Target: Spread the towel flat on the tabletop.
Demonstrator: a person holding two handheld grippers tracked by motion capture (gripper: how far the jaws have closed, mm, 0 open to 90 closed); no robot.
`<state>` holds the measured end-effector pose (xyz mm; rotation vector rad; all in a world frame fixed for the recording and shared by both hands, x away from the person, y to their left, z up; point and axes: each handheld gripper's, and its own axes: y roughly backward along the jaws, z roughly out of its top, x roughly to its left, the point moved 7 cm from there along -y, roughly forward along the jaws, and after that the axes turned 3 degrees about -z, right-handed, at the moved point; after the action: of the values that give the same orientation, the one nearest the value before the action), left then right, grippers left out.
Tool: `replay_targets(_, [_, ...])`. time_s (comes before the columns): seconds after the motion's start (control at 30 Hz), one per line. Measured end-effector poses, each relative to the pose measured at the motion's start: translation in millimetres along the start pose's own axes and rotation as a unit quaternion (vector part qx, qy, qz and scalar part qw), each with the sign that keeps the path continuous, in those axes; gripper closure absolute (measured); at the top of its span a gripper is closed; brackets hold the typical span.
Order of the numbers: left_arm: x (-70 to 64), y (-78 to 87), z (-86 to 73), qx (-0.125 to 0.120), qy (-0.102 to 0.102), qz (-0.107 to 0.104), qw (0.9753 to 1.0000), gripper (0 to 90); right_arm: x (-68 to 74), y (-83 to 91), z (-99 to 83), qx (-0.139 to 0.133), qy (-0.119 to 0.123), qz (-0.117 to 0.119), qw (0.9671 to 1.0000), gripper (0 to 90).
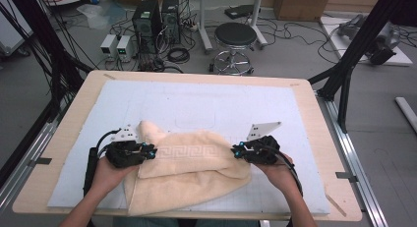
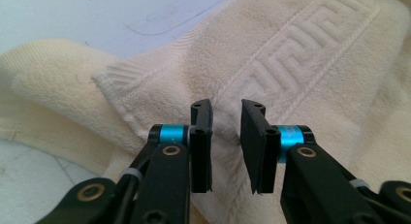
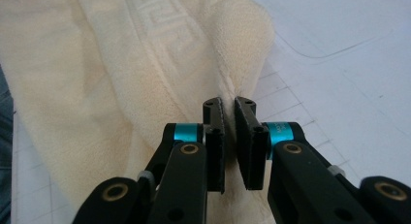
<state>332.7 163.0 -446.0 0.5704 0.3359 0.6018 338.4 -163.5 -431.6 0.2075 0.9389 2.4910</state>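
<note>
Towel point(image 1: 189, 173) front and centre — one cream towel, lying crumpled and partly folded over itself on the near half of the desk point(image 1: 314, 114), on top of one pale blue mat point(image 1: 196, 106) that covers most of the wooden surface. A single band of key-pattern weave runs across the towel's upper fold.

Two grippers are in play, one at each end of the towel. Over on the left gripper point(image 1: 150, 152), the left gripper view shows the fingers point(image 2: 202, 136) parted with a clear gap, towel cloth lying in and under that gap beside a stitched corner — released, not clamped. The left hand point(image 1: 105, 174) holds it from below.

Across at the right gripper point(image 1: 237, 151), the right gripper view tells a different story: the fingers point(image 3: 214, 146) are drawn nearly together with a thin ridge of the towel's edge pinched between them — grasping the towel. The right hand point(image 1: 279, 174) backs it up.

Beyond the desk, on the floor: one round black stool point(image 1: 235, 38), two computer towers point(image 1: 157, 20) side by side, and two small white power supplies point(image 1: 117, 45).
</note>
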Motion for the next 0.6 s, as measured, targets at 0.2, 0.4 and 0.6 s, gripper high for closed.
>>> replay_targets(0.2, [-1.8, 4.0, -1.7, -0.002, -0.004, -0.005, 1.0000, 80.6, 1.9, 3.8, 2.2, -0.011, 0.003, -0.002, 0.9999, 83.3])
replay_targets(0.4, [2.9, -3.1, -2.7, 0.010, -0.001, 0.009, 0.9999, 64.4, 1.9, 4.5, 4.1, -0.016, 0.001, -0.003, 0.9999, 83.3])
replay_targets(0.6, [2.7, -11.4, -3.9, 0.022, -0.013, 0.017, 0.9995, 83.2, 0.8, 1.5, 4.1, -0.014, 0.001, -0.001, 0.9999, 83.3])
